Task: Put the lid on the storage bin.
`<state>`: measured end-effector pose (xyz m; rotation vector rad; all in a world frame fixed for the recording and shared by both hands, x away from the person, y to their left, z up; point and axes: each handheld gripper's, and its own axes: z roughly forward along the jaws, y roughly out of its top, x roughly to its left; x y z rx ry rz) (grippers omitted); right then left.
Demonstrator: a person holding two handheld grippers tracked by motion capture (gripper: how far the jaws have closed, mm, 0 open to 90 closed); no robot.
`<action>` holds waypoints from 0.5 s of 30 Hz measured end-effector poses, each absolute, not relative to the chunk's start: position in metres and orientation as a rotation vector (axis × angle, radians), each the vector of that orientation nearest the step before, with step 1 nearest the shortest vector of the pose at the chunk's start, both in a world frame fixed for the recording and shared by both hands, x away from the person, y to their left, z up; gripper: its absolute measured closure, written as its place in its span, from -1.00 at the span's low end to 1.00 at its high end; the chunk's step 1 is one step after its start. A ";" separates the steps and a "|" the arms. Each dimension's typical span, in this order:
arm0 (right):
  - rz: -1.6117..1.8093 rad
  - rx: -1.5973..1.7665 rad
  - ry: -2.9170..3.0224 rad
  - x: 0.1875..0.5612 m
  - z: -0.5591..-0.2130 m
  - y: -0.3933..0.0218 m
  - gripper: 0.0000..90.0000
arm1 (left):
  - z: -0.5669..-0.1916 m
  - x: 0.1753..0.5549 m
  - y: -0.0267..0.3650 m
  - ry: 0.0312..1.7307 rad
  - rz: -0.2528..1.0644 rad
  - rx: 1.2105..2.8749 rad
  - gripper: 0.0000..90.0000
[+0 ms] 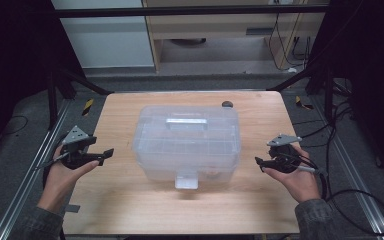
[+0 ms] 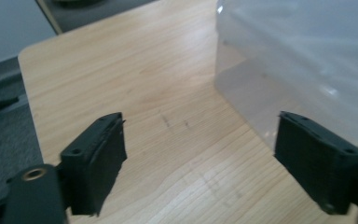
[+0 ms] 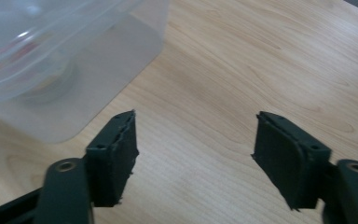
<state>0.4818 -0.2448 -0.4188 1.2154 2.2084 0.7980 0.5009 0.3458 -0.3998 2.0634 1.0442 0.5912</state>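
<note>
both grippers, left gripper [image 1: 111, 151] and right gripper [image 1: 257, 160], are held spread wide beside the clear box [image 1: 187, 141] on the counter [image 1: 120, 200]; something blurry is seen inside.

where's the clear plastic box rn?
High view: the clear plastic box sits mid-table, lid on, between the left claw and right claw, touching neither; a small dark knob lies behind it.

The storage box [image 1: 187, 142] sits mid-table [image 1: 125, 210], the left gripper [image 1: 105, 154] to its left, the right gripper [image 1: 261, 162] to its right.

L gripper [image 1: 109, 151] jaws open, R gripper [image 1: 258, 160] same
</note>
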 end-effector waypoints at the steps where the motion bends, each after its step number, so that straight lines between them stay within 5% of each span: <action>1: 0.800 1.248 2.195 0.485 -0.420 -0.245 -0.47 | -0.402 0.502 0.346 1.047 0.595 2.073 -0.77; 15: 0.760 1.419 2.171 0.512 -0.456 -0.253 -0.69 | -0.454 0.525 0.340 1.084 0.529 2.200 -0.89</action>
